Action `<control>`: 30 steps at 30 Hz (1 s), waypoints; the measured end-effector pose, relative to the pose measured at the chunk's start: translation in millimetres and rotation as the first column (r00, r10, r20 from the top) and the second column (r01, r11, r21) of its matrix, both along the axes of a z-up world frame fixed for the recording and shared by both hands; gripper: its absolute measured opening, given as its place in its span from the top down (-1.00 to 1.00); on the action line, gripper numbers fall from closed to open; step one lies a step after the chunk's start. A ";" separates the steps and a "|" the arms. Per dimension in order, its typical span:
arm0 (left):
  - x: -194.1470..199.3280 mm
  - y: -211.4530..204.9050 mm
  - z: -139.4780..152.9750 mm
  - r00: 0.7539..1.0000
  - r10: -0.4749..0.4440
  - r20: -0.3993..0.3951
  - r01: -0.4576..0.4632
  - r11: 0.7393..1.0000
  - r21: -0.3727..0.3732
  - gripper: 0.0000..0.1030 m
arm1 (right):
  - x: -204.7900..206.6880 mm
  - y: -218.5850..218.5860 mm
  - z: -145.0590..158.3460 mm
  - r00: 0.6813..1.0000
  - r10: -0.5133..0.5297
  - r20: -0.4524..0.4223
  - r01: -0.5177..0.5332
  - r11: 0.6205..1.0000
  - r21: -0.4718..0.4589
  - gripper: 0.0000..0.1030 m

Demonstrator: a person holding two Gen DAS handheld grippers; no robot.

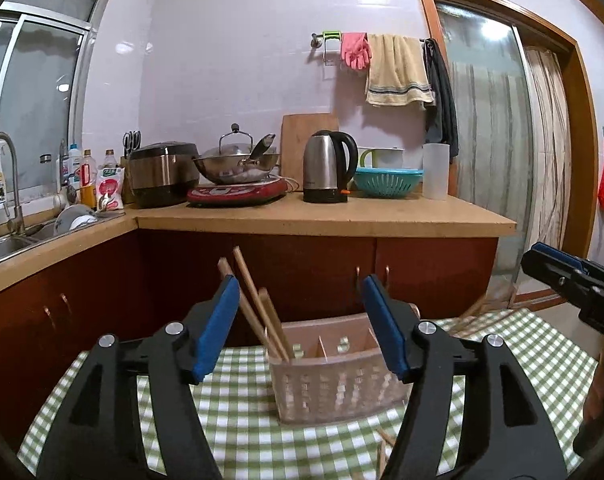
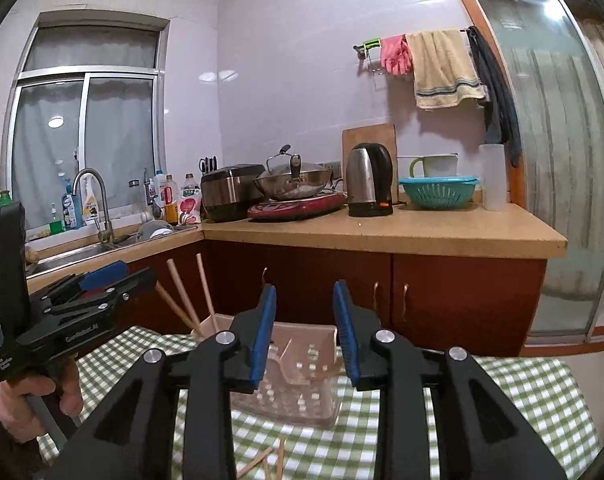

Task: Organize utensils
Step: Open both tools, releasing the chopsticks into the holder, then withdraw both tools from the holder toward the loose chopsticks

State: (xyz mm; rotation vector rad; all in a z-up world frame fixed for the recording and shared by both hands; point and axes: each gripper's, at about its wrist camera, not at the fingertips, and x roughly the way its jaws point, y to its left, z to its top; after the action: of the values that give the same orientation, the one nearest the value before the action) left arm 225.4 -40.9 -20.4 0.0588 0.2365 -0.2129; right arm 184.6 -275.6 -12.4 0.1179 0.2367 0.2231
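A pale pink slotted utensil holder (image 1: 334, 380) (image 2: 297, 400) stands on the green-checked tablecloth (image 1: 241, 432). Three wooden chopsticks (image 1: 257, 308) (image 2: 181, 300) stand in its left compartment, leaning left. A blurred wood-coloured stick (image 2: 322, 370) lies in its right part. Loose chopsticks (image 1: 382, 448) (image 2: 269, 460) lie on the cloth in front of it. My left gripper (image 1: 300, 280) (image 2: 129, 276) hovers open just before the holder, with nothing between its blue pads. My right gripper (image 2: 304, 288) (image 1: 542, 258) is narrowly open above the holder's right side, also with nothing in it.
Behind the table run red-brown cabinets (image 1: 310, 272) under a wooden counter (image 1: 326, 216). On it are a kettle (image 1: 328, 168), a wok on a red cooker (image 1: 237, 168), a rice cooker (image 1: 161, 174) and a teal colander (image 1: 388, 180). A sink (image 1: 5, 240) is at left. A hand (image 2: 33, 396) holds the left gripper's handle.
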 end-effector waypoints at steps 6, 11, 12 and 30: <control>-40.3 4.5 -24.9 0.999 0.021 -0.050 -0.021 1.000 0.006 -0.22 | -33.7 -3.2 -20.7 0.999 -0.014 -0.045 0.014 1.000 0.001 0.40; -68.8 8.1 -45.4 0.995 0.039 -0.087 -0.038 0.999 0.009 -0.22 | -60.0 -3.9 -43.9 0.995 -0.022 -0.094 0.023 1.000 0.003 0.40; -75.8 9.1 -50.3 0.995 0.044 -0.093 -0.043 0.999 0.010 -0.22 | -64.4 -3.6 -47.8 0.995 -0.025 -0.100 0.025 1.000 0.001 0.40; -142.9 9.1 -146.6 0.956 0.057 -0.287 -0.042 0.998 0.056 -0.22 | -119.7 29.8 -138.7 0.960 0.053 -0.275 -0.072 0.996 -0.059 0.46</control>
State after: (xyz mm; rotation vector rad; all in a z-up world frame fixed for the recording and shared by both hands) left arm 82.5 -31.8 -167.0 0.0707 0.5341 -0.1650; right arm 64.8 -245.8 -151.2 0.0727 0.5237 0.2610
